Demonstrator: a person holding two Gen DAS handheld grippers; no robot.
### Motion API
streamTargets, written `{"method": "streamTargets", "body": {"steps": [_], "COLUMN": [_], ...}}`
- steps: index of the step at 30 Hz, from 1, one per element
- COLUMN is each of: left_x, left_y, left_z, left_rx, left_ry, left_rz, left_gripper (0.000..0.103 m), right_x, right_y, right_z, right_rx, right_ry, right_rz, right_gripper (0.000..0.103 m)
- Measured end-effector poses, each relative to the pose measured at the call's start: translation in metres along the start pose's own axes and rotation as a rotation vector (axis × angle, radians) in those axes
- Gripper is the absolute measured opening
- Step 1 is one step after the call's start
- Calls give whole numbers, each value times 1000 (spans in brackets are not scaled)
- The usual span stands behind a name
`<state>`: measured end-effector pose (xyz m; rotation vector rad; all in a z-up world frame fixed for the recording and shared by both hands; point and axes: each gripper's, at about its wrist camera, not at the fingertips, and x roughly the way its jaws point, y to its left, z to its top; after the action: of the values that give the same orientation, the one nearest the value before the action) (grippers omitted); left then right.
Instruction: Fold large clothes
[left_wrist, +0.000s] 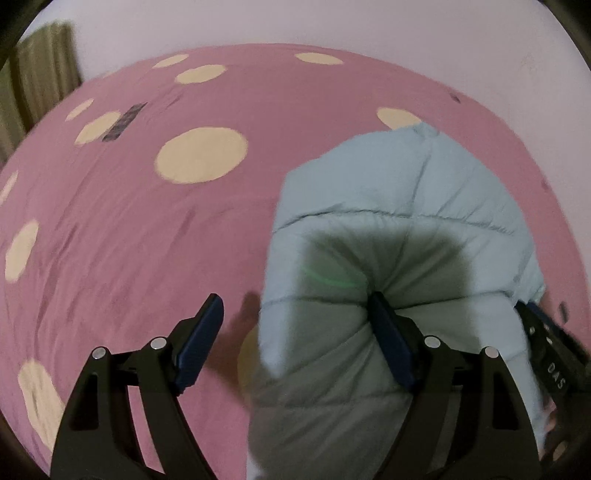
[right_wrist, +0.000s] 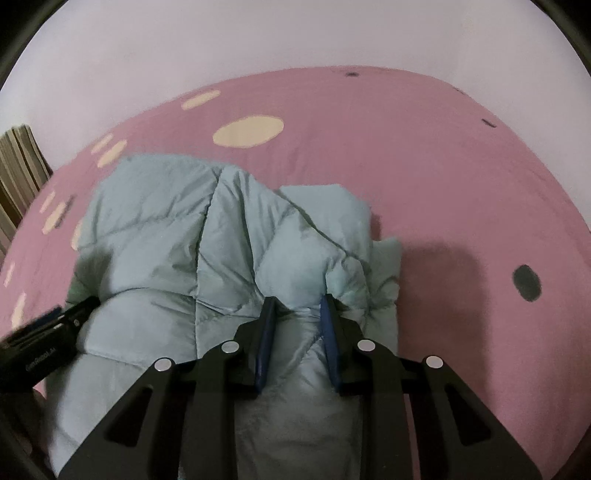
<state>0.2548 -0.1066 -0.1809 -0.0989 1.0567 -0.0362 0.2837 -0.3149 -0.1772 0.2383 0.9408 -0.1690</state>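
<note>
A pale blue quilted puffer jacket lies bunched on a pink bed sheet. In the left wrist view my left gripper is open wide. Its right finger presses into the jacket's padding, and its left finger hangs free over the sheet beside the jacket's edge. In the right wrist view my right gripper is shut on a raised fold of the jacket near its right side. The left gripper's body shows at the jacket's left edge.
The pink sheet has cream dots and a dark grey spot. A pale wall runs behind the bed. A striped curtain hangs at the far left. Bare sheet lies to the left and right of the jacket.
</note>
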Motion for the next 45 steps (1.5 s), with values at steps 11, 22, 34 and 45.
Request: {"method": "streamTargets", "body": {"steps": [11,22,34,45], "left_x": [-41,-18,1,1], "left_y": [60,69,50,38], "left_z": [-34,-42,-40,-43], "left_rx": [-349,-471,-416,-391], "left_ry": [35,99,121,109], "left_rz": [-62,-162,-229,-296], "left_gripper": [87,92,85,49], "right_x": [-59,-24,-1,-3], "right_y": [-37,-56,-55,-49], "right_z": [-26,-55,-68,-76], "right_rx": [220,427,473,493], "right_ry": [-65,4,34,22], "right_rz": [137,273,348,365], "right_gripper": [54,69,62,43]}}
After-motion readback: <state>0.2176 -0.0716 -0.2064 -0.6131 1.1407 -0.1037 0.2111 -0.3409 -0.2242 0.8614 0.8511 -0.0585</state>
